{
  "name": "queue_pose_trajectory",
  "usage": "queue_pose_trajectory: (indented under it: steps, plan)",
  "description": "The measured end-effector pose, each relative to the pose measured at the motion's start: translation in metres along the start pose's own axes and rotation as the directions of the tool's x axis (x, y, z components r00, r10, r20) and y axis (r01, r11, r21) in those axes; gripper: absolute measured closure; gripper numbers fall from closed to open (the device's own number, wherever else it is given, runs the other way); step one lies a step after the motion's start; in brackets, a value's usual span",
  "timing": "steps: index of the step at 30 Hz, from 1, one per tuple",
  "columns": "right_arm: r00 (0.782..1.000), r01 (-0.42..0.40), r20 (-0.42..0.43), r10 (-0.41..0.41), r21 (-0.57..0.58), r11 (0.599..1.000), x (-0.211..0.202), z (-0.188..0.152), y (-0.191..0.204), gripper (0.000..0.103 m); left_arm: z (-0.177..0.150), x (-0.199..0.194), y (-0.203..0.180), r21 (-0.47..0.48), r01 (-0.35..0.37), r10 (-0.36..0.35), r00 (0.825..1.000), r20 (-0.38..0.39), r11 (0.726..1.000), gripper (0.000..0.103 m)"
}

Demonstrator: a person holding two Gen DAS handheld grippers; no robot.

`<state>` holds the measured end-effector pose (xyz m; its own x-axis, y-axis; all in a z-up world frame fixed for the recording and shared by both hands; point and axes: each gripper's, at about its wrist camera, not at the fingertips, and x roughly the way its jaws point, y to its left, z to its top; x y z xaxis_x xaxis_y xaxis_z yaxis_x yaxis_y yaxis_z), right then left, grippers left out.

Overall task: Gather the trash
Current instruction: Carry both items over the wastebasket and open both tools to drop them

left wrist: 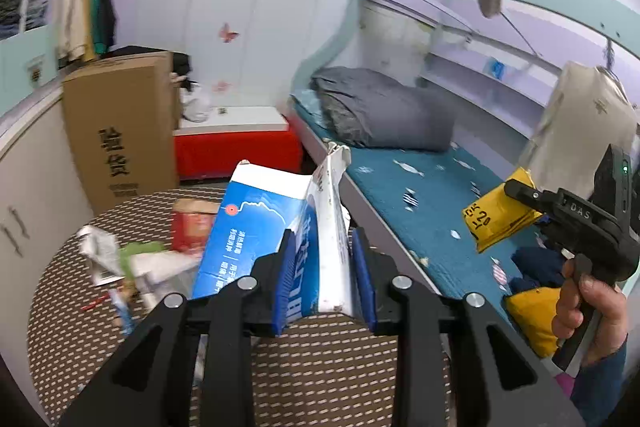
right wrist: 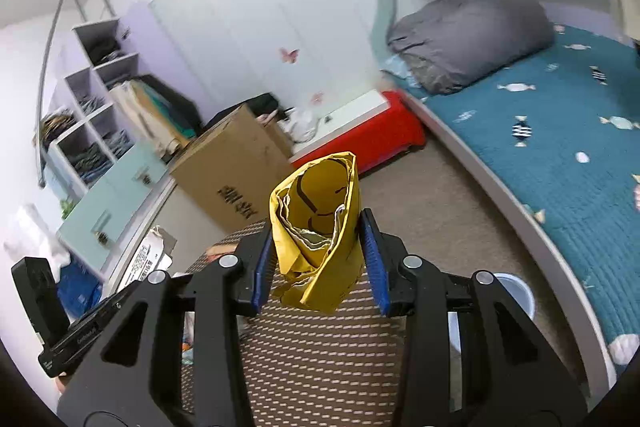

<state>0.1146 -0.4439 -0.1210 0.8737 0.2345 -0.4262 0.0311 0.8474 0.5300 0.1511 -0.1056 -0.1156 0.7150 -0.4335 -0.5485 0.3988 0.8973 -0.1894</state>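
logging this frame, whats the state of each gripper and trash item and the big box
left gripper: shut on the blue carton
blue carton: flattened, lifted above the table
right gripper: shut on the yellow wrapper
yellow wrapper: crumpled, held in the air
red packet: lying on the round table
crumpled paper: lying on the table
cardboard box: upright, closed
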Motion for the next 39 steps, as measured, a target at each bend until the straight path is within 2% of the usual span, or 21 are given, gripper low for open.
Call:
queue_pose_trajectory:
  steps: [5, 11, 17, 23, 27, 28, 30, 31, 32, 33, 39]
  plan:
    - [0.997, 0.079, 0.018, -0.080, 0.057, 0.995, -0.011, 0.004, -0.046, 0.064, 0.003, 0.030, -0.044, 0.059, 0.067, -0.065, 0.997, -0.036, 0.996, 0.075]
    - [0.982, 0.190, -0.026, -0.188, 0.154, 0.970, 0.000, -0.004, -0.115, 0.064, 0.000, 0.079, -0.102, 0.109, 0.158, -0.145, 0.983, -0.117, 0.981, 0.075]
    - [0.961, 0.272, -0.122, -0.250, 0.235, 0.933, 0.038, -0.024, -0.181, 0.064, -0.008, 0.134, -0.147, 0.130, 0.212, -0.182, 0.961, -0.209, 0.968, 0.075]
    - [0.942, 0.313, -0.217, -0.255, 0.303, 0.900, 0.085, -0.049, -0.238, 0.064, -0.018, 0.194, -0.172, 0.127, 0.232, -0.182, 0.931, -0.316, 0.964, 0.075]
    - [0.932, 0.327, -0.271, -0.242, 0.335, 0.884, 0.115, -0.064, -0.267, 0.062, -0.032, 0.242, -0.189, 0.125, 0.236, -0.167, 0.899, -0.404, 0.964, 0.075]
    - [0.930, 0.327, -0.279, -0.238, 0.341, 0.881, 0.121, -0.066, -0.272, 0.057, -0.036, 0.253, -0.192, 0.124, 0.234, -0.162, 0.891, -0.425, 0.964, 0.075]
    - [0.927, 0.322, -0.307, -0.214, 0.364, 0.874, 0.136, -0.072, -0.287, 0.036, -0.045, 0.277, -0.198, 0.118, 0.229, -0.148, 0.867, -0.476, 0.966, 0.075]
    - [0.927, 0.316, -0.322, -0.195, 0.383, 0.868, 0.142, -0.076, -0.293, 0.021, -0.047, 0.284, -0.198, 0.118, 0.227, -0.141, 0.859, -0.492, 0.967, 0.075]
    - [0.926, 0.313, -0.331, -0.180, 0.410, 0.857, 0.147, -0.080, -0.302, 0.017, -0.050, 0.293, -0.199, 0.118, 0.226, -0.136, 0.848, -0.512, 0.967, 0.075]
    - [0.925, 0.319, -0.335, -0.179, 0.429, 0.845, 0.148, -0.084, -0.309, 0.017, -0.054, 0.304, -0.202, 0.117, 0.226, -0.130, 0.834, -0.536, 0.967, 0.075]
    - [0.935, 0.327, -0.287, -0.208, 0.470, 0.820, 0.115, -0.087, -0.321, 0.014, -0.072, 0.343, -0.219, 0.134, 0.228, -0.100, 0.783, -0.613, 0.964, 0.075]
